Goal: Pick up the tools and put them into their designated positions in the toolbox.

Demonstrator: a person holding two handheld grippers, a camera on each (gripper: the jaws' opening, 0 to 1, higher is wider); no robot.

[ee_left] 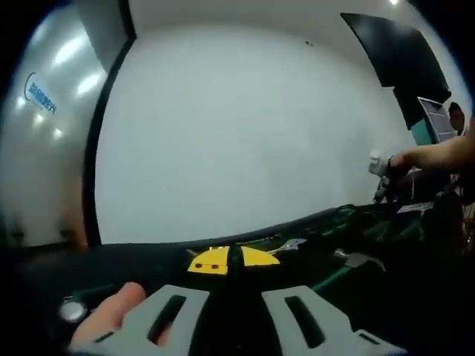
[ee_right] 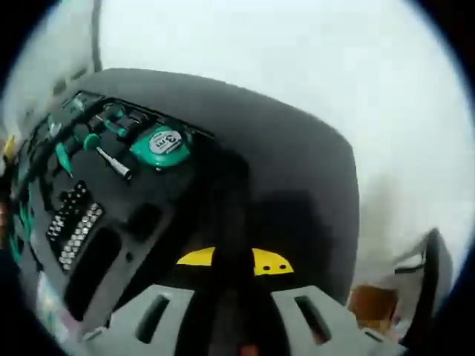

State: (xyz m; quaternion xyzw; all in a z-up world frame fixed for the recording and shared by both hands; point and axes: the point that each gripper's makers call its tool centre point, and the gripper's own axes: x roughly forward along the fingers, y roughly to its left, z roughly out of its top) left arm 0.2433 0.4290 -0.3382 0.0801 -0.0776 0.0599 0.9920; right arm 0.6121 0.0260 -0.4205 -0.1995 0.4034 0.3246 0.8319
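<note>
Right, the right gripper (ee_right: 234, 315) has jaws spread wide, nothing between them, over the dark counter (ee_right: 297, 193). The open toolbox (ee_right: 111, 215) sits at 9–10 o'clock in the right gripper view: green tape measure (ee_right: 161, 144) seated at its far end, green-handled screwdrivers (ee_right: 82, 141) beside it, bit rows (ee_right: 70, 222) nearer, and an empty dark recess (ee_right: 93, 271) close to the jaws. The toolbox's left edge is cut off.

The left gripper (ee_left: 234, 322) also has wide, empty jaws; a fingertip (ee_left: 111, 315) shows at 7 o'clock. In the left gripper view, blurry metal tools (ee_left: 356, 259) lie at 3–4 o'clock, hard to identify. A person's hand (ee_left: 430, 157) at 3 o'clock grips something pale, unclear. White wall (ee_left: 237, 126) behind.
</note>
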